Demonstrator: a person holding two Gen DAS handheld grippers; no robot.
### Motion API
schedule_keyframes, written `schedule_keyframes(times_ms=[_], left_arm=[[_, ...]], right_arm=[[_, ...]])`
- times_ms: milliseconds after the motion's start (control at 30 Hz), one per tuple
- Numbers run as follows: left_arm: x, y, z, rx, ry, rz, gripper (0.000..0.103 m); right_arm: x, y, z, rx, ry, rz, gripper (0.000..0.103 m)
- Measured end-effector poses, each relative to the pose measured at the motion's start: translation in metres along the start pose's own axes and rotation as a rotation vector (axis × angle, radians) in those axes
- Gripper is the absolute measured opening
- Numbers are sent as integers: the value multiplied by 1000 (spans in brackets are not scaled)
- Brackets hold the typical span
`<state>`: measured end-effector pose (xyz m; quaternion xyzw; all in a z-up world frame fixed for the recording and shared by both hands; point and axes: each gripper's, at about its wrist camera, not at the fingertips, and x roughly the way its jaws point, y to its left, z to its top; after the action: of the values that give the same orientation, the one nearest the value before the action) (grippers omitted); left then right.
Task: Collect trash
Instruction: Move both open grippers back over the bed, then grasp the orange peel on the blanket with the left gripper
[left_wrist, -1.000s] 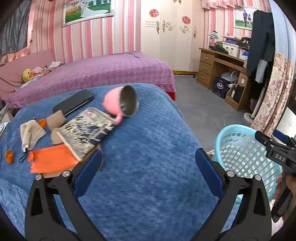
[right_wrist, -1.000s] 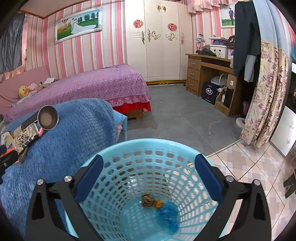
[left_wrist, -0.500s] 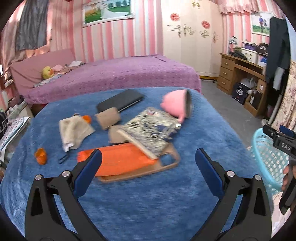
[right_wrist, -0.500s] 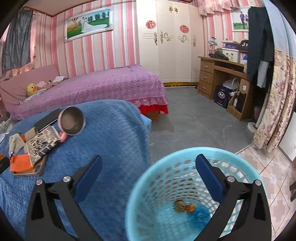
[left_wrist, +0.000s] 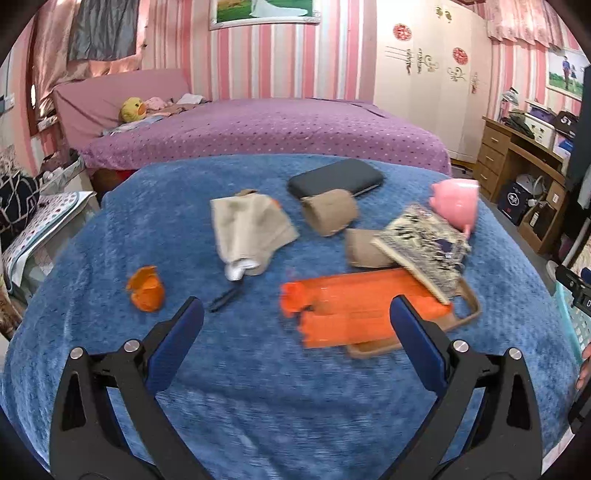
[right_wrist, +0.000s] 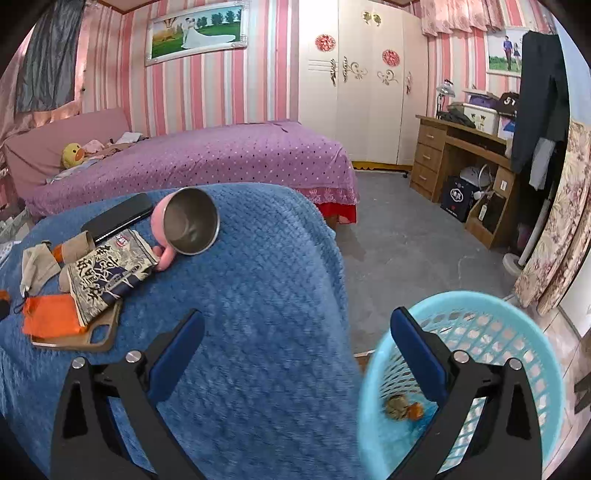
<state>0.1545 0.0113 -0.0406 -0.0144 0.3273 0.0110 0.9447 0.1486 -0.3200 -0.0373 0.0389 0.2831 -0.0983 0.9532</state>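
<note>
My left gripper (left_wrist: 295, 325) is open and empty above the blue blanket (left_wrist: 258, 369). An orange scrap (left_wrist: 146, 290) lies to its left, and a small dark object (left_wrist: 224, 298) lies just ahead. Two brown paper rolls (left_wrist: 328, 211) lie further back. My right gripper (right_wrist: 295, 332) is open and empty, over the blanket's right edge beside the light blue basket (right_wrist: 517, 332). The basket holds a brown and orange piece of trash (right_wrist: 402, 406).
On the blanket lie a beige cloth (left_wrist: 251, 225), a black case (left_wrist: 336, 181), a pink steel-lined mug (right_wrist: 188, 225), a printed pouch (left_wrist: 424, 251), an orange sheet (left_wrist: 354, 310) on a wooden board (left_wrist: 465, 317). A purple bed (right_wrist: 203, 158) and a desk (right_wrist: 465, 147) stand behind.
My left gripper swung left across the blanket, bringing the orange scrap and cloth into view. My right gripper moved left, off the basket toward the blanket edge.
</note>
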Motion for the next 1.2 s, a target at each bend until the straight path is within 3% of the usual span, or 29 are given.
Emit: schedule_keyframes(times_ms=[500,767,900,1200], left_arm=[[34,96,7,-94,67,130,97],[59,131,7,-156,139,94,94],[67,134,6,-154,164,53,74],[70,117,8,-74,157,73,30]], right_arm=[[5,55,-5,-53,1,-21,98],[9,56,-5,-30,17,-9,98],[10,62,-5,-54,12,5,98],[11,74,-4,-97,2,18,98]])
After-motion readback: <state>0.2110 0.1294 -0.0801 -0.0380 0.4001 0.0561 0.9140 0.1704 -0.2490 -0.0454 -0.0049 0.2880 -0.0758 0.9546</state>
